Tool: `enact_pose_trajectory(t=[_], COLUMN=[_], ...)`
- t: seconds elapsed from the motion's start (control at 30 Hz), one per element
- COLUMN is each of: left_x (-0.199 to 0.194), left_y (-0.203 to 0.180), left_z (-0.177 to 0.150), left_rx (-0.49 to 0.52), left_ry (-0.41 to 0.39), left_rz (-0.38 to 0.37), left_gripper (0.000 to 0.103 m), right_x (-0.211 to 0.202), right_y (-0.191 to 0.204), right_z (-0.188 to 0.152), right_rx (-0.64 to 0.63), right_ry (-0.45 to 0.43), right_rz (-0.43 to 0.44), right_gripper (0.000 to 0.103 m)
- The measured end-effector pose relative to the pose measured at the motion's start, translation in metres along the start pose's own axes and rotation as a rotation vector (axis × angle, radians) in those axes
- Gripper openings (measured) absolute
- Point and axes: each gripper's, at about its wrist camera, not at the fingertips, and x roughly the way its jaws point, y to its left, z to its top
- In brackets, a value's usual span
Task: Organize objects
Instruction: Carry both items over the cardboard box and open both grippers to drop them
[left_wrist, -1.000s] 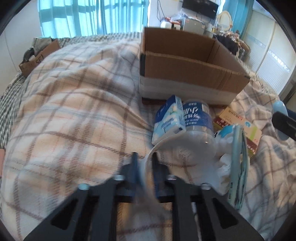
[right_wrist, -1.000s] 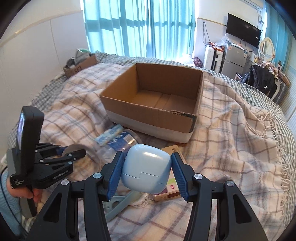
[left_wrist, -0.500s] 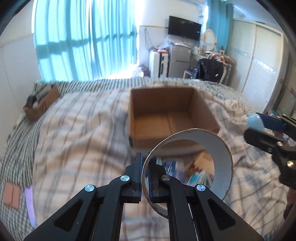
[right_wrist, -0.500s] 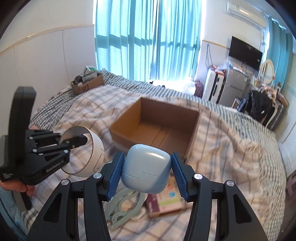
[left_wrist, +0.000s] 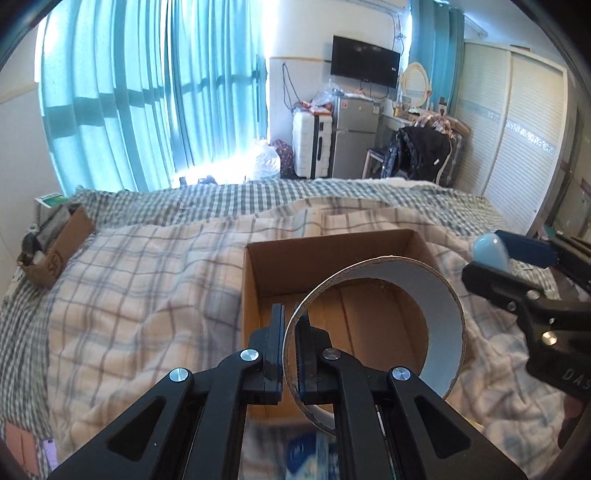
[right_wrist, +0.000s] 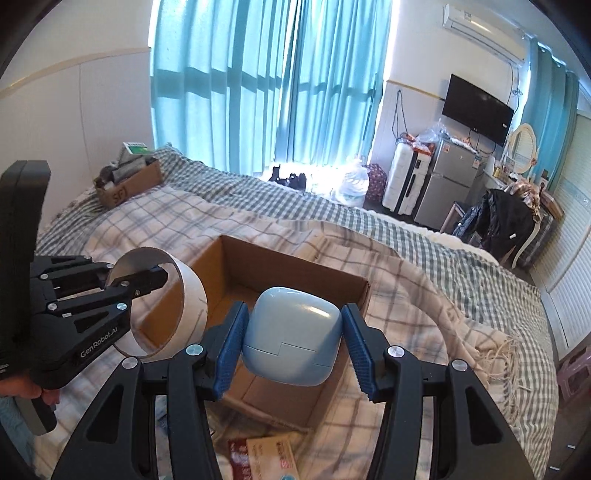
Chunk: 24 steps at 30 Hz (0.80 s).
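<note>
My left gripper (left_wrist: 291, 325) is shut on the wall of a wide cardboard tape ring (left_wrist: 439, 321) and holds it in the air over the near left part of the open cardboard box (left_wrist: 255, 280). The ring also shows in the right wrist view (right_wrist: 192, 291), as does the left gripper (right_wrist: 162, 275). My right gripper (right_wrist: 291, 339) is shut on a pale blue rounded case (right_wrist: 291, 336), held above the near side of the box (right_wrist: 295, 266). In the left wrist view the case (left_wrist: 491, 251) and right gripper (left_wrist: 491, 254) are at the right edge.
The box lies on a plaid blanket (left_wrist: 129, 288) on a bed. A blue packet (left_wrist: 306, 454) and a red-and-cream carton (right_wrist: 266, 454) lie on the blanket in front of the box. A small cardboard box of clutter (right_wrist: 129, 181) stands at the bed's far left.
Both grippers have risen and moved forward over the box, each keeping its object. The tape ring was lifted off the blanket beside the bottle and packet.
</note>
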Motion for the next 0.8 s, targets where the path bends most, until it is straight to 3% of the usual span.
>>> enact_pose_trajectory(t=[0.17,0.37,0.47,0.53,0.7,0.8], left_x=[0.042,0.065,0.065,0.059,0.027,0.001], left_y=[0.0,-0.007,-0.013,-0.015,-0.015,-0.012], left_z=[-0.004,-0.017,-0.02,-0.02,-0.017,-0.015], left_rx=[0.017,0.037,0.05,0.045,0.021,0.0], left_ry=[0.046,0.075,0.093,0.094,0.074,0.057], left_rz=[0.018,-0.002,0.005,0.028,0.008,0.005], left_gripper=[0.005,0.011,0.034,0.07,0.085,0.085], right_x=[0.056,0.081,0.069,0.055,0.012,-0.018], right_y=[-0.01,-0.02,-0.022,-0.022,-0.021,-0.019], right_z=[-0.009,-0.024,-0.023,-0.02,-0.013,-0.008], right_rx=[0.029,0.05,0.06,0.066,0.074,0.065], right_ry=[0.068,0.12,0.092,0.062,0.015,-0.014], right_rz=[0.02,0.035,0.031,0.019,-0.012,-0.028], right_gripper=[0.052,0.052,0.072,0.075,0.076,0.076])
